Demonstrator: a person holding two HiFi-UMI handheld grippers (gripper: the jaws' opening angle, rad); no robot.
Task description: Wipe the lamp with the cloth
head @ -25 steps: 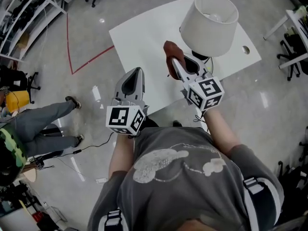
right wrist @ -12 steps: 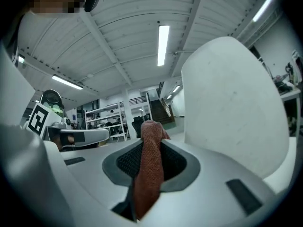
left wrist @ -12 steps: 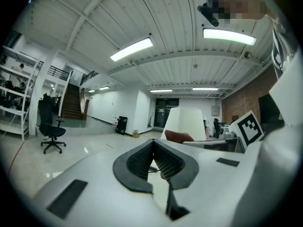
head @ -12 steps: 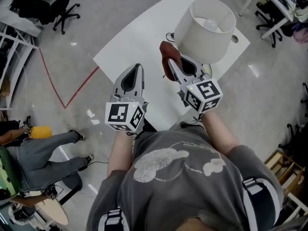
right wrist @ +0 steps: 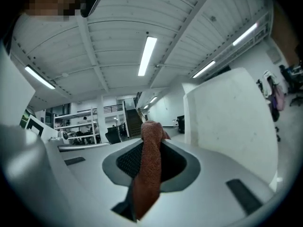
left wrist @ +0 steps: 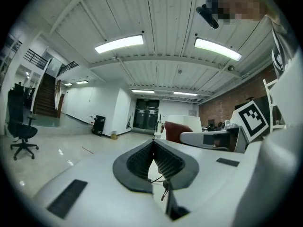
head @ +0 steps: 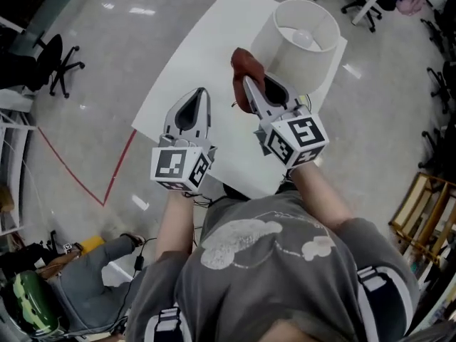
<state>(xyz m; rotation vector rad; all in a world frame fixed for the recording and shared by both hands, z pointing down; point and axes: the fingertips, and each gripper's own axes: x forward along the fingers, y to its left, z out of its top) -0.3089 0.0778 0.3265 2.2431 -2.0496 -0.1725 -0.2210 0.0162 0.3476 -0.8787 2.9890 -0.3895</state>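
Lamp [head: 288, 59]: it has a white drum shade with a bulb [head: 303, 38] showing inside the open top. It stands on the far right part of the white table [head: 189, 70], ahead of you and slightly to your right. The base is mostly hidden behind your right gripper.

Cloth [head: 244, 64]: reddish-brown and coarse-woven. It is clamped between the jaws of your right gripper [head: 251, 95]. One bunched end sticks out past the jaw tips and the rest hangs down through the throat towards the camera. The bunched end sits just beside the near left side of the shade. The right gripper view shows the shade close on the right, with a sliver of room between the two.

Right gripper: jaws pressed together on the cloth, pointing up and away from you at the shade. The marker cube [head: 293, 140] is nearest your wrist.

Left gripper [head: 197, 102]: jaws closed tip to tip with nothing between them. You hold it over the near part of the table, level with the right gripper and well to the left of the lamp. Its own marker cube [head: 179, 168] faces the head camera.

Surroundings: glossy grey floor, a red line [head: 85, 180] on it to your left, and an office chair [head: 60, 59] beyond that.
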